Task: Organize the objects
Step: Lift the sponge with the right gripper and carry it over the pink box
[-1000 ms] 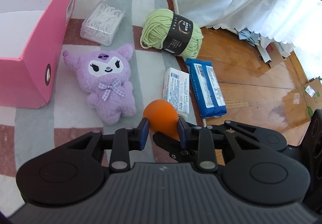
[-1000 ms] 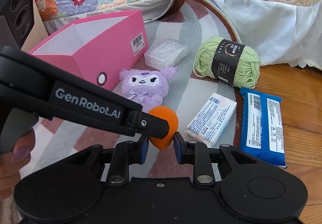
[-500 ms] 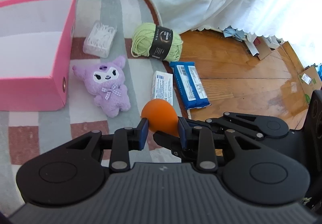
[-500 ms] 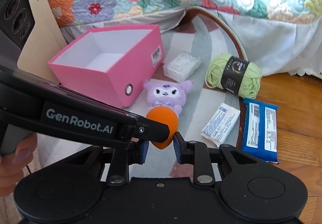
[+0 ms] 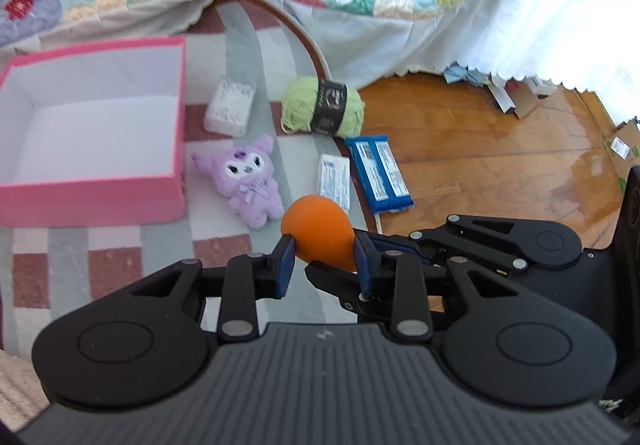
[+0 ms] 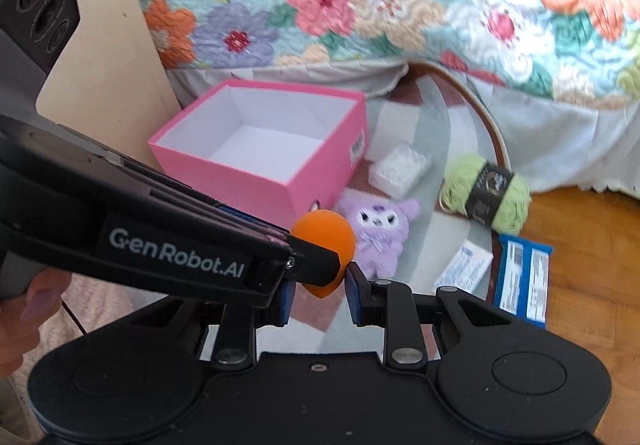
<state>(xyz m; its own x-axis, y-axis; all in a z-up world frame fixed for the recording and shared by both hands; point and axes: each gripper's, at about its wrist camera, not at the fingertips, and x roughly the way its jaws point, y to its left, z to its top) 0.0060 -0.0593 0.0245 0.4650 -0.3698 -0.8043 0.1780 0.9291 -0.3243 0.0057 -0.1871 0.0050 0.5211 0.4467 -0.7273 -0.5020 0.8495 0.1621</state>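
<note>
The orange sponge [image 5: 318, 231] is held above the rug [image 5: 120, 253], clamped between the closed fingers of both the left gripper [image 5: 323, 259] and the right gripper [image 6: 319, 295]. Only the right wrist view shows a hand [image 6: 24, 315] and the pink box's [image 6: 320, 189] full white interior. Only the left wrist view shows cardboard scraps [image 5: 516, 101] under the bed skirt. Purple plush [image 5: 248, 179], yarn [image 5: 320, 111], white pack [image 5: 334, 181] and blue packet [image 5: 380, 173] are shown along the rug's curved edge; the wooden floor [image 5: 480, 149] lies beyond it.

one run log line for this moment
left tongs: gripping orange sponge | right tongs: also on sponge | pink box: empty
</note>
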